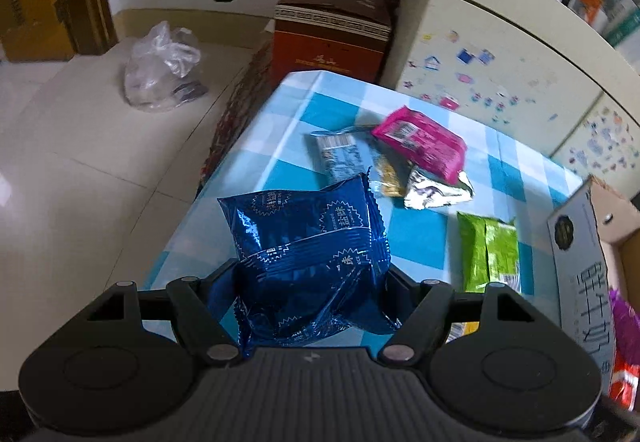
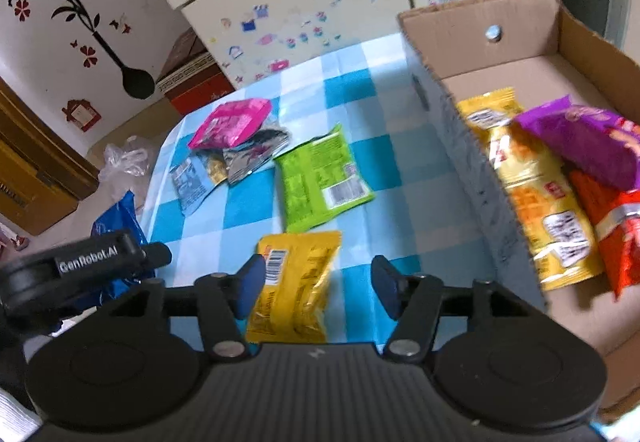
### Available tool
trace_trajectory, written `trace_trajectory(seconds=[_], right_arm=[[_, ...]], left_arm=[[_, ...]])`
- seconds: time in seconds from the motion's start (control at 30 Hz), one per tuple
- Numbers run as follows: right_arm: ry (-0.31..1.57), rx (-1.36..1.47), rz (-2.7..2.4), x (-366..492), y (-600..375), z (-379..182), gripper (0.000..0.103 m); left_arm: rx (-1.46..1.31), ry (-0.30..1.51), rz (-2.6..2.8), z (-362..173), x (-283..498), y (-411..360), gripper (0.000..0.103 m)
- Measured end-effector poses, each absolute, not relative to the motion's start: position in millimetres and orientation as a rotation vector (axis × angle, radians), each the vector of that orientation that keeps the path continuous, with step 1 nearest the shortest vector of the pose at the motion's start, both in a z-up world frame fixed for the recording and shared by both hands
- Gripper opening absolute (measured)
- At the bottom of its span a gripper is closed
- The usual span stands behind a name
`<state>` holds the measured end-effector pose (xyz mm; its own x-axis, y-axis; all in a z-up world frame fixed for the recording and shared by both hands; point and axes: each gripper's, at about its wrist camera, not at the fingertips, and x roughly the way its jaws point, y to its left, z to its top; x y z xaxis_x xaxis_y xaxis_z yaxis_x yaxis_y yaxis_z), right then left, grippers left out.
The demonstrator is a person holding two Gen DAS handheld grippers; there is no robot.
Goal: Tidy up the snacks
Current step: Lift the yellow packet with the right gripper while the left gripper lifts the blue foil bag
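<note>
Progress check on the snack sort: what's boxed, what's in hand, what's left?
Done: yellow, purple and red packets lie in the cardboard box. In hand: the left gripper clamps a dark blue foil packet; the right gripper is open over a yellow packet. Left on the checked tablecloth: green packet, pink packet, a few small sachets.

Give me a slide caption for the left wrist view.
Left gripper clamps a blue snack bag above the checkered table.
</note>
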<state>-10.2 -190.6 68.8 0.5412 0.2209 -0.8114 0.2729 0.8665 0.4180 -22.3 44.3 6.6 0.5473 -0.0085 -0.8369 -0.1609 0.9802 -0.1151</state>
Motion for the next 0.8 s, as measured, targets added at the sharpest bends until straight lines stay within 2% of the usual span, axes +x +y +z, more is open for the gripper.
trace_trajectory(seconds=[0.1, 0.4, 0.47, 0.5, 0.6, 0.8], right_arm=[[1.028, 0.5, -0.024, -6, -176, 62, 0.07], [1.021, 0.198, -0.066, -4, -126, 43, 0.072], [1.01, 0.155, -0.076, -5, -121, 42, 0.068], [1.002, 0.144, -0.075, -4, -120, 42, 0.061], [0.999, 0.158, -0.065, -3, -123, 43, 0.054], [0.99, 0.217, -0.042, -3, -129, 53, 0.051]], left_arm=[[-0.212, 0.981, 0.094, 8, -21, 50, 0.079], [-0.259, 0.974, 0.081, 7, -17, 55, 0.079], [-0.264, 0.981, 0.082, 5, -15, 55, 0.079], [-0.271, 0.985, 0.08, 4, -15, 55, 0.079], [-0.28, 0.987, 0.077, 4, -14, 55, 0.079], [-0.285, 0.964, 0.076, 12, -17, 54, 0.079]])
